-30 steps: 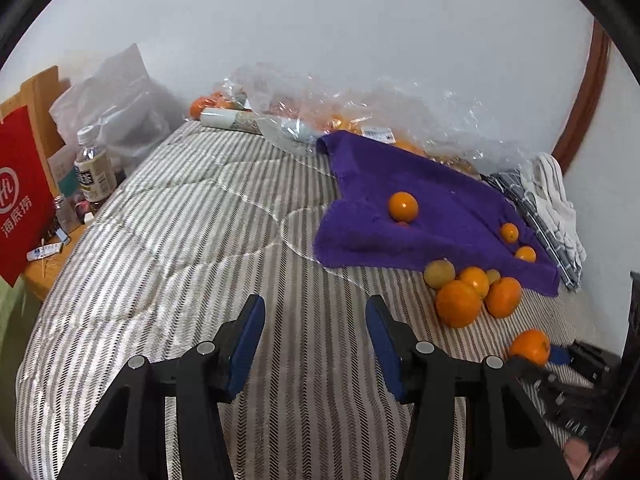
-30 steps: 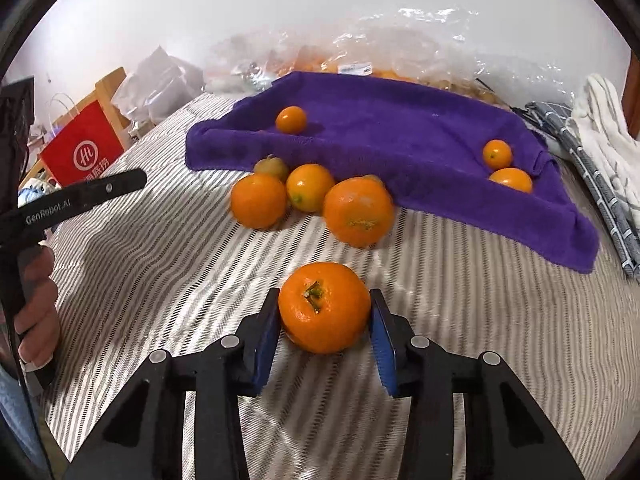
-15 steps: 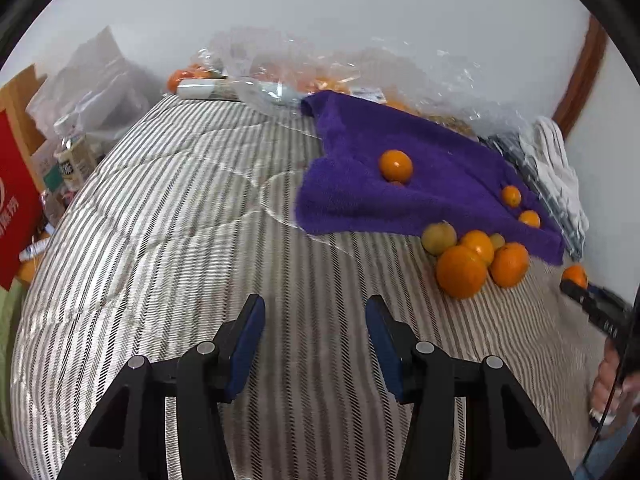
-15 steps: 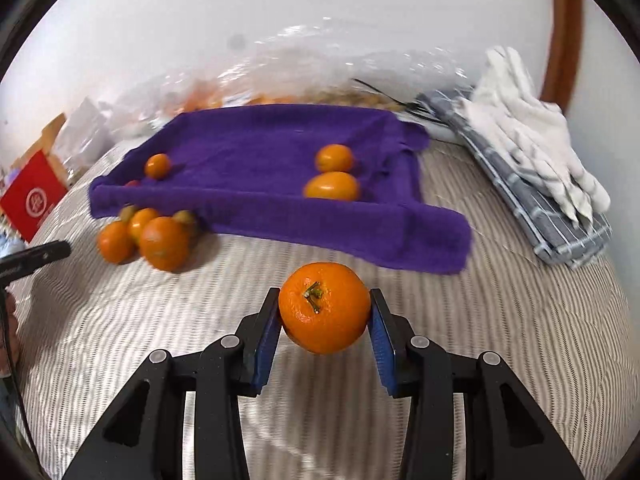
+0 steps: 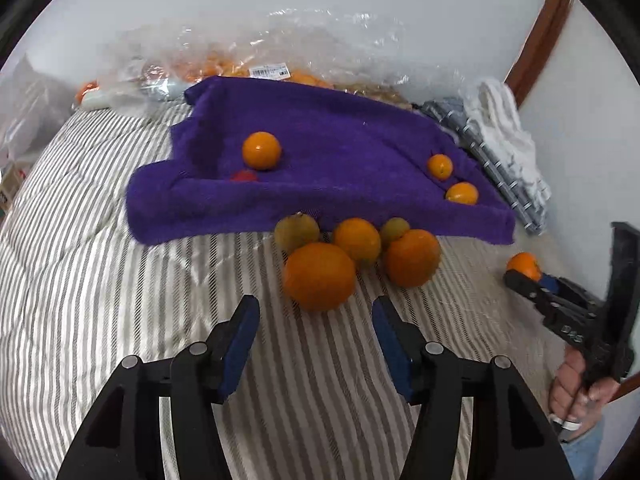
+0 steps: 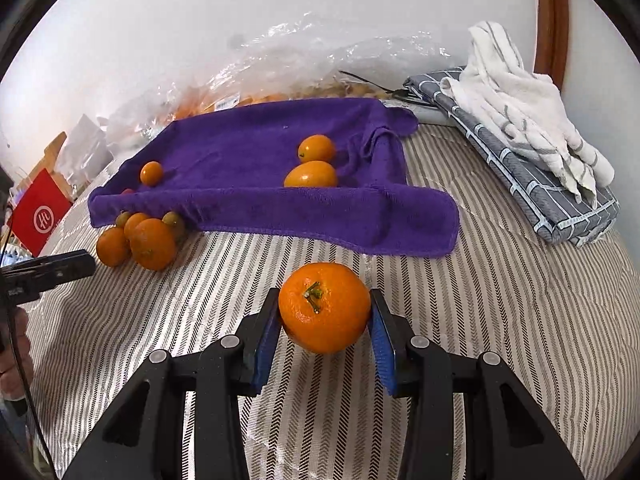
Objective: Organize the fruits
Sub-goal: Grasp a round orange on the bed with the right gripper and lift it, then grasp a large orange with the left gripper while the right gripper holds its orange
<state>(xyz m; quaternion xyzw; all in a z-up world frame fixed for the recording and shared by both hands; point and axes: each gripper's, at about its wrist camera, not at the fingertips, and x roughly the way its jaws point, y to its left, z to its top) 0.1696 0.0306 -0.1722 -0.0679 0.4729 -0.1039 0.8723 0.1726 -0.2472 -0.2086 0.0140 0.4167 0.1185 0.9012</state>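
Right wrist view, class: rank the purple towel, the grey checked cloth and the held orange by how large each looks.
1. Purple towel, clearly largest.
2. Grey checked cloth.
3. Held orange, smallest, though nearness to the camera enlarges it.

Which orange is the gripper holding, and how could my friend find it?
Find the purple towel on the striped bed. In front of its near edge, the right hand-held gripper pinches one big orange. Unlike the others, it is lifted between blue pads, green stem showing.
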